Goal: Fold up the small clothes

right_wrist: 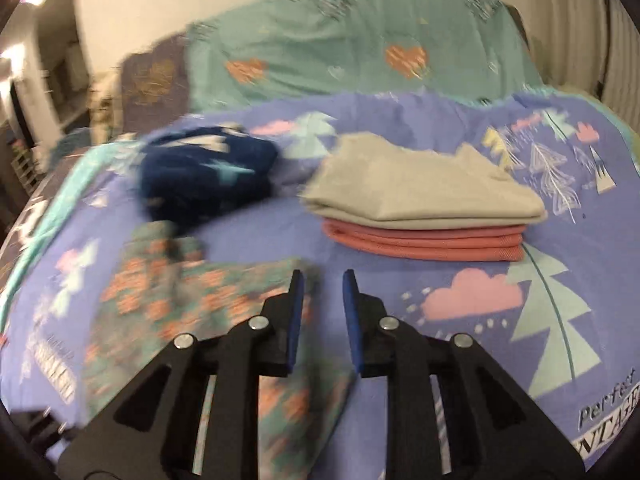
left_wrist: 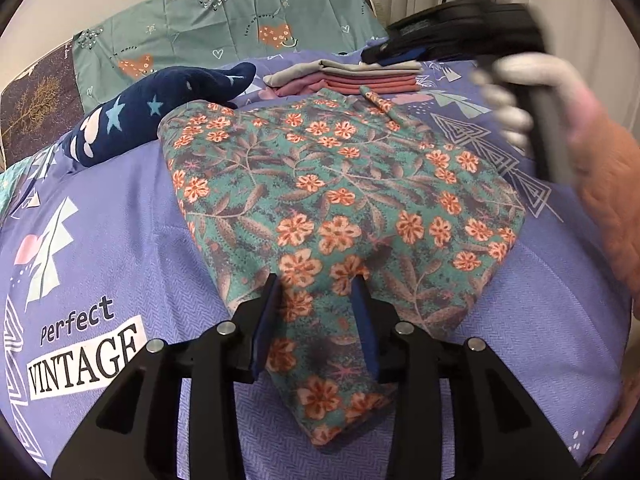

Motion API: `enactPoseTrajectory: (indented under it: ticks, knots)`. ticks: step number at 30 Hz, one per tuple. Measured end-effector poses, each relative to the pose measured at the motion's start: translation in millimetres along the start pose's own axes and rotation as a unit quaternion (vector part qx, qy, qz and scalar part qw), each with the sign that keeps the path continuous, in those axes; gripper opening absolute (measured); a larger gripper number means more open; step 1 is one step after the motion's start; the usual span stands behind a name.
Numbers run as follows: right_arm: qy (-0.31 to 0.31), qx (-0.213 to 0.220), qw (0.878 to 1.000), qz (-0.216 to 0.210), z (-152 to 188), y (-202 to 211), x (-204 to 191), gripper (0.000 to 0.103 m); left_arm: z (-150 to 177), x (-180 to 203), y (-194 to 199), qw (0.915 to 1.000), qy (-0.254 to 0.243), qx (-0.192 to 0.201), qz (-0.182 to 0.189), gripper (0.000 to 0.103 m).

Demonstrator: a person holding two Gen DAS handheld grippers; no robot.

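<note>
Our left tongs (left_wrist: 316, 280) stand released over the near end of the floral garment (left_wrist: 340, 200), which lies flat on the bedspread (left_wrist: 120, 240). Our right tongs (right_wrist: 320, 276) hang released above the bedspread, the folded stack (right_wrist: 424, 216) just ahead.

Bed w/ lilac-blue printed cotton cover (left_wrist: 120, 208) – pastel trees, pink clouds, white triangles, "Perfect VINTAGE" lettering. On it, front centre: teal floral-print garment w/ orange blossoms (left_wrist: 340, 200), spread flat, one corner toward the camera. Left of it, touching its far-left edge, a navy fleece item w/ pale blue & white stars (left_wrist: 152, 116), bunched up. Behind the floral piece – a neat folded stack: grey cloth on top (right_wrist: 420, 188), salmon-pink folded layers beneath (right_wrist: 424, 244), sitting on the cover, apart from the navy item. At the head end, teal pillow fabric w/ orange hearts (left_wrist: 240, 28), plus a dark patterned cushion w/ gold tree print (left_wrist: 36, 108) at far left
</note>
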State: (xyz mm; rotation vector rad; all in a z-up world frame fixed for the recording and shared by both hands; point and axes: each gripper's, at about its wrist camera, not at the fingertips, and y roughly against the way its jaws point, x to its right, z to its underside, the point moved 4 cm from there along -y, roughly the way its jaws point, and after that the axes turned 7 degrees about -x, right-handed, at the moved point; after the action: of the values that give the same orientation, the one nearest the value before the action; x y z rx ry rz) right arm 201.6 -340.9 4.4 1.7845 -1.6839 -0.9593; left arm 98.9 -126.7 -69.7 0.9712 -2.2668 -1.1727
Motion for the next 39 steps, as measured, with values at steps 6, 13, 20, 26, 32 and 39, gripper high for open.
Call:
enactPoseTrajectory:
  ticks: [6, 13, 20, 26, 32, 39]
  knots:
    - [0.019, -0.069, 0.996, -0.05, 65, 6, -27, 0.028, 1, 0, 2, 0.9999, 0.007, 0.002, 0.01, 0.043]
    - [0.001, -0.062, 0.998, -0.03, 84, 16, -21, 0.035, 0, -11, 25, 0.9991, 0.033, 0.017, 0.021, 0.043]
    - [-0.051, -0.076, 0.995, -0.046, 78, 22, 12, 0.058, -20, -59, 30, 0.9947, 0.094, 0.031, 0.027, 0.061]
    - [-0.122, -0.123, 0.976, -0.132, 103, -6, 37, 0.064, -25, -88, -20, 0.9795, 0.165, -0.015, 0.115, 0.064]
    - [-0.126, -0.126, 0.967, -0.181, 76, -32, 29, 0.067, -55, -89, -49, 0.9751, 0.162, -0.024, 0.149, 0.064]
    - [-0.094, -0.127, 0.975, -0.157, 54, -56, 15, 0.044, -77, -92, -66, 0.9819, 0.139, -0.018, 0.127, 0.052]
